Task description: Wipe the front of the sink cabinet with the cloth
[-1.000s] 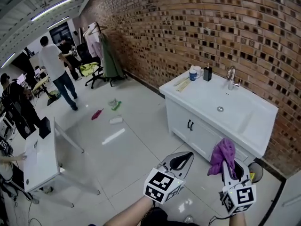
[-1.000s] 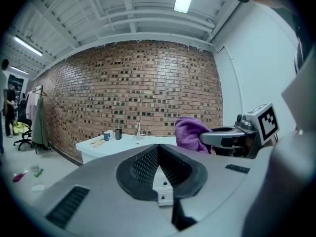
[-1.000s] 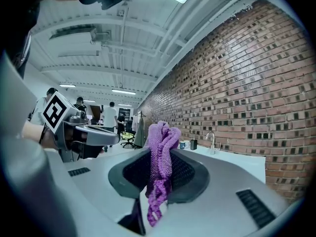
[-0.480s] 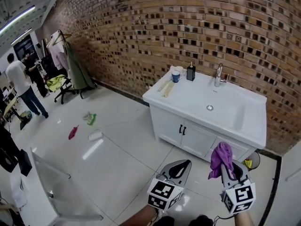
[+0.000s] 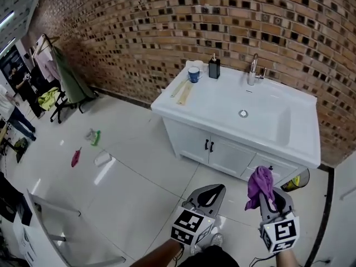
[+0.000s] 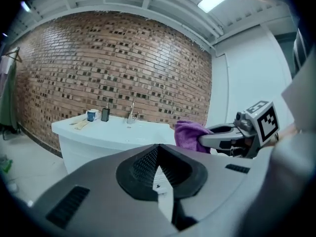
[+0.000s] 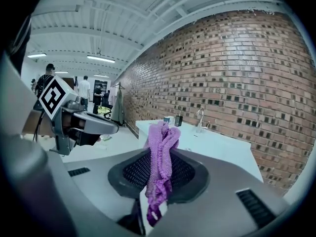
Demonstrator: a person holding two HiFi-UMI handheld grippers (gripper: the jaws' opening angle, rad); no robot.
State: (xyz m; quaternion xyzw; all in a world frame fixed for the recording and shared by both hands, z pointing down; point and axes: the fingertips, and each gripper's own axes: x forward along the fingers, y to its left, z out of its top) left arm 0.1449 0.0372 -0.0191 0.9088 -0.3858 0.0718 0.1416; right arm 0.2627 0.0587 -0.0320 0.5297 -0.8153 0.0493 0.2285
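Observation:
A white sink cabinet [image 5: 222, 149] with two black door handles stands against the brick wall, its basin top [image 5: 256, 113] above. My right gripper [image 5: 266, 196] is shut on a purple cloth [image 5: 259, 183] that bunches up above its jaws, short of the cabinet's right front. The same cloth [image 7: 160, 157] is pinched between the jaws in the right gripper view. My left gripper [image 5: 210, 195] hovers beside it to the left, shut with nothing held. The left gripper view shows the cloth [image 6: 190, 132] and the cabinet [image 6: 94, 142] ahead.
On the counter stand a blue cup [image 5: 193, 74], a black bottle [image 5: 214, 67], a faucet [image 5: 253, 70] and wooden utensils [image 5: 182, 92]. Litter [image 5: 94, 137] lies on the tiled floor at left. A clothes rack [image 5: 61, 71] and people stand far left. A yellow-and-black object [image 5: 297, 181] sits by the cabinet's right end.
The view has swung right and closer to the cabinet, which now sits more centred. Both grippers keep their pose, the cloth still held in the right one.

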